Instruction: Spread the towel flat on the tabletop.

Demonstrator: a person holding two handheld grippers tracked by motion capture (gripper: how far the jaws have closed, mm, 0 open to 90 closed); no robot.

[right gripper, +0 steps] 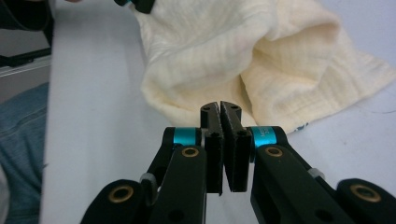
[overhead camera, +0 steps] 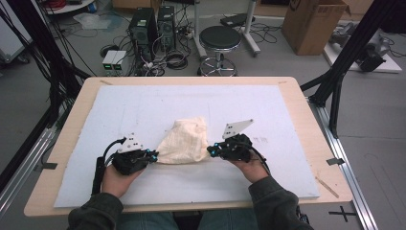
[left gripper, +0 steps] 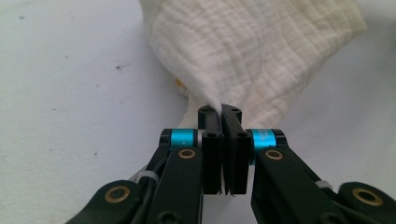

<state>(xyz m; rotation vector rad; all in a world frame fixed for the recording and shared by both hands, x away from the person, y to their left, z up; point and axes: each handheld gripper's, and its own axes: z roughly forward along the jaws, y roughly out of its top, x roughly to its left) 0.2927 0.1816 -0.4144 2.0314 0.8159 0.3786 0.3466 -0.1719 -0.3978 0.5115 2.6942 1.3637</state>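
Note:
A cream waffle-weave cloth [overhead camera: 186,140] lies bunched in the middle of the white mat [overhead camera: 143,105]. My left gripper [overhead camera: 154,155] is at the cloth's near left corner. In the left gripper view the jaws [left gripper: 220,109] are shut, with a corner of the cloth [left gripper: 243,51] pinched between the tips. My right gripper [overhead camera: 211,150] is at the near right corner. Its jaws [right gripper: 220,105] are shut too, with the tips at the folded edge of the cloth [right gripper: 261,60]. The left gripper's tip [right gripper: 140,3] shows far off at the cloth's other corner.
The white mat covers a wooden table [overhead camera: 306,124]. Beyond the far edge, a black stool [overhead camera: 219,39], computer towers [overhead camera: 152,28] with cables, and a cardboard box [overhead camera: 313,24] stand on the floor. Black frame poles [overhead camera: 352,45] rise at the right.

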